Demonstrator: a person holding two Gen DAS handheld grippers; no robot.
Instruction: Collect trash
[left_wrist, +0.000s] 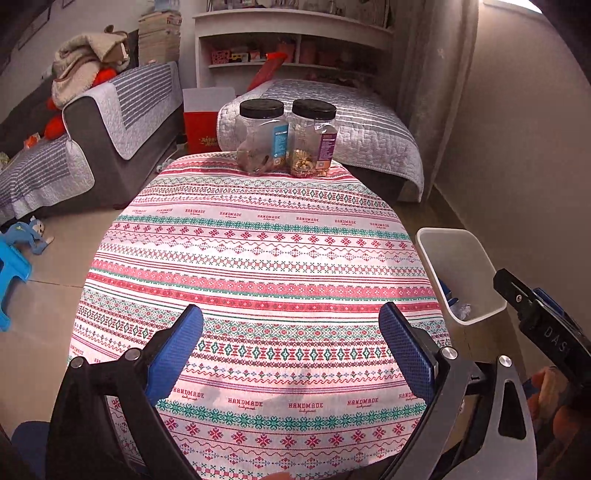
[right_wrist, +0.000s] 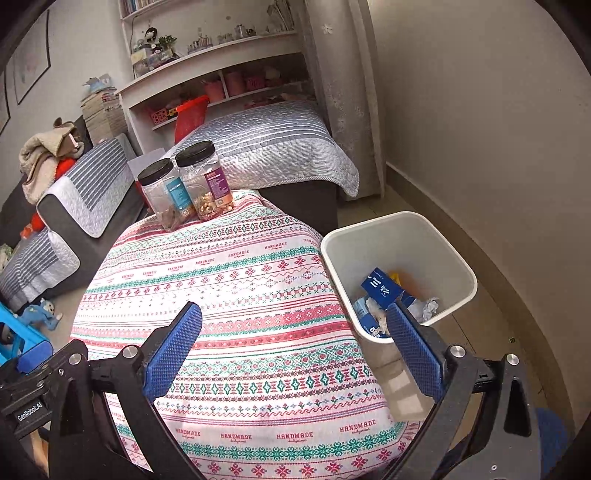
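A white trash bin (right_wrist: 454, 254) stands on the floor right of the table; it also shows in the left wrist view (left_wrist: 432, 240). Inside it lie a dark blue box (right_wrist: 380, 288), crumpled white paper (right_wrist: 428, 308) and something orange (right_wrist: 406, 280). My left gripper (left_wrist: 291, 328) is open and empty above the near part of the patterned tablecloth (left_wrist: 258, 258). My right gripper (right_wrist: 295, 328) is open and empty above the table's right side, its right finger (right_wrist: 413, 347) in front of the bin's near rim. No loose trash shows on the cloth.
Two black-lidded clear jars (left_wrist: 262, 136) (left_wrist: 314, 138) stand at the table's far edge, also in the right wrist view (right_wrist: 166, 195) (right_wrist: 205, 181). Beyond are a grey sofa (left_wrist: 122, 110), a bed (left_wrist: 332, 114), white shelves (left_wrist: 291, 40) and floor toys (left_wrist: 26, 236).
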